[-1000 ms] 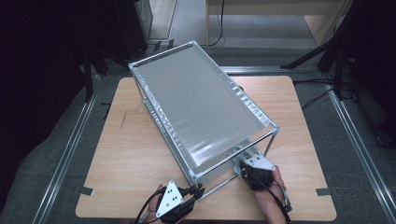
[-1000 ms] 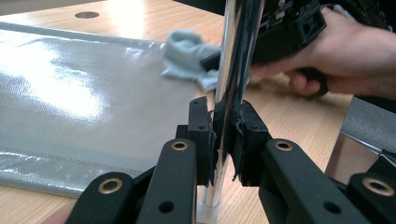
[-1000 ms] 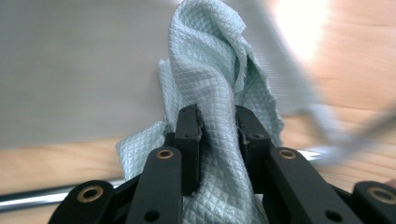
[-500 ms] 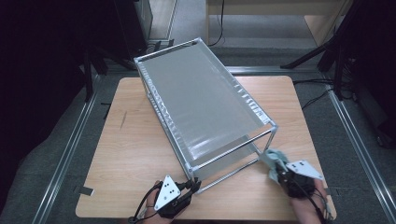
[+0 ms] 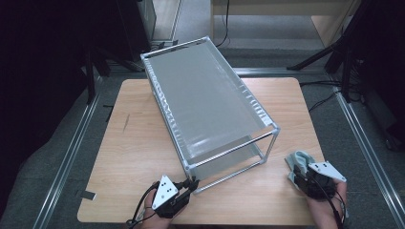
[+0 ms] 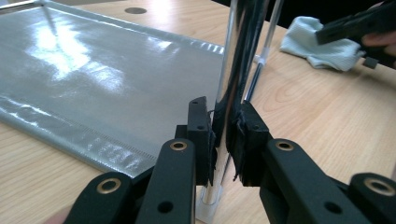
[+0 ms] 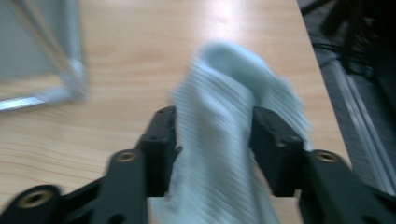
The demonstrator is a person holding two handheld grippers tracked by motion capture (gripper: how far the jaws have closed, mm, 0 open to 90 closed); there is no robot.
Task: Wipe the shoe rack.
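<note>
A metal-tube rack frame (image 5: 274,129) with a grey shiny sheet (image 5: 205,100) on top stands slantwise on the wooden table (image 5: 138,148). My left gripper (image 5: 192,183) is shut on the frame's near corner post (image 6: 232,70), its pads (image 6: 201,135) pressing it from both sides. At the table's right, a pale blue cloth (image 5: 298,160) lies on the wood. My right gripper (image 5: 296,171) sits over it; its jaws have just been opening, and the cloth (image 7: 224,93) bulges loosely between them. From the left gripper view, the cloth (image 6: 317,44) rests under the right gripper (image 6: 350,25).
A lower grey sheet (image 6: 93,79) lies inside the frame on the table. Metal rails (image 5: 363,143) run along both sides of the table. A dark stand (image 5: 334,47) and cables are on the floor at the back right.
My right gripper has moved from the frame's near right corner out to the right, carrying the cloth, and its jaws have spread. The left gripper has stayed on the post.
</note>
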